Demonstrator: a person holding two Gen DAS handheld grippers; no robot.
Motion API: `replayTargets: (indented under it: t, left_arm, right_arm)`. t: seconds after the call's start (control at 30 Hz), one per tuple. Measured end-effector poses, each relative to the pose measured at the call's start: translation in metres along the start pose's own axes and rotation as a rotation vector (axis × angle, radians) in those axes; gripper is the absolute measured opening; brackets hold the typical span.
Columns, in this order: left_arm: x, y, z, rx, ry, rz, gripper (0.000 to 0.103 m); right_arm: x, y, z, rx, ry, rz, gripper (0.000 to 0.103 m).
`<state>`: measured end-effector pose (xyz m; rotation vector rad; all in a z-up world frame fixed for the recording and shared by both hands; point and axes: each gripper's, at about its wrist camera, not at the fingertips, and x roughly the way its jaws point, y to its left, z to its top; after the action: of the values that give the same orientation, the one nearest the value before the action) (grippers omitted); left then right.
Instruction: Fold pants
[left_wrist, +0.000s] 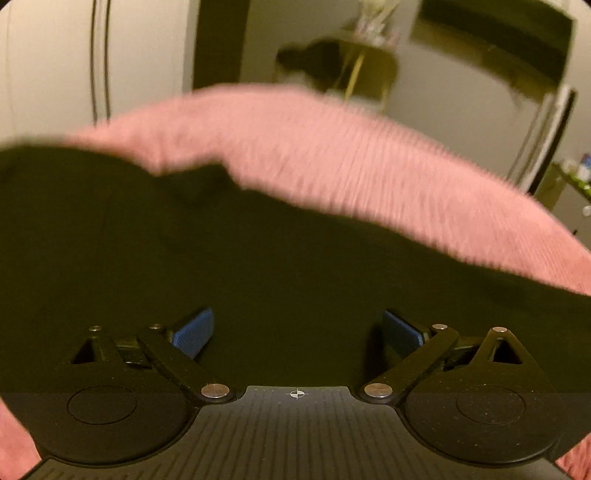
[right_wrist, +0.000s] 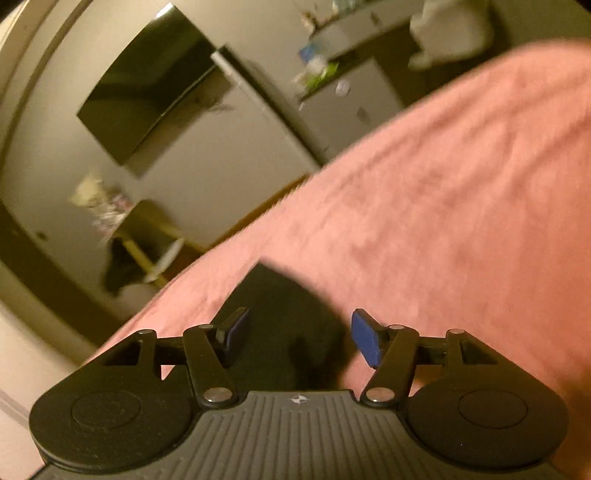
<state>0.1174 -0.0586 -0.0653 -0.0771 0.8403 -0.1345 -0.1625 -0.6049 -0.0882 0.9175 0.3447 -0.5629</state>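
Observation:
Dark pants (left_wrist: 221, 251) lie spread on a pink bedspread (left_wrist: 332, 155) and fill the lower half of the left wrist view. My left gripper (left_wrist: 297, 328) is open just above the dark cloth, its blue pads (left_wrist: 195, 332) wide apart and empty. In the right wrist view a corner of the dark pants (right_wrist: 284, 314) lies on the pink bedspread (right_wrist: 443, 203), right between the jaws. My right gripper (right_wrist: 299, 336) is open over that corner, with nothing held. Both views are blurred by motion.
Beyond the bed stand a small yellow-legged table (left_wrist: 354, 70) with dark clothing on it, a dark wall screen (right_wrist: 147, 85), white cabinets (right_wrist: 351, 99) with clutter on top, and a door (left_wrist: 99, 59).

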Motion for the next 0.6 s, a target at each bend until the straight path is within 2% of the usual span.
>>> replayTargets:
  t: [0.07,0.13,0.3,0.33,0.4,0.43,0.5,0.6]
  left_arm:
    - [0.002,-0.007,-0.003,0.044,-0.009,0.033,0.102]
    - [0.003,-0.011,-0.002,0.078,0.002,0.054,0.102]
    - [-0.004,-0.012,-0.006,0.070,0.014,0.054,0.102]
    - [-0.007,-0.014,-0.006,0.076,0.013,0.052,0.101]
    - [-0.010,-0.018,-0.010,0.082,0.012,0.035,0.101]
    - [-0.011,-0.019,-0.011,0.083,0.012,0.025,0.101]
    - [-0.012,-0.021,-0.014,0.086,0.009,0.020,0.102]
    - [-0.011,-0.022,-0.017,0.100,0.007,0.024,0.102]
  right_arm:
    - [0.008,-0.011,-0.008,0.061,0.045,0.049,0.061]
    - [0.017,-0.020,-0.013,0.109,0.049,0.091,0.060]
    - [0.039,-0.021,-0.007,0.164,0.033,0.128,0.060]
    - [0.043,-0.020,-0.005,0.155,0.035,0.126,0.058]
    - [0.050,-0.014,-0.002,0.126,0.043,0.106,0.031]
    - [0.051,-0.013,0.000,0.121,0.049,0.109,0.026]
    - [0.046,-0.019,0.000,0.148,0.044,0.145,0.025]
    - [0.047,-0.033,-0.006,0.231,0.055,0.173,0.031]
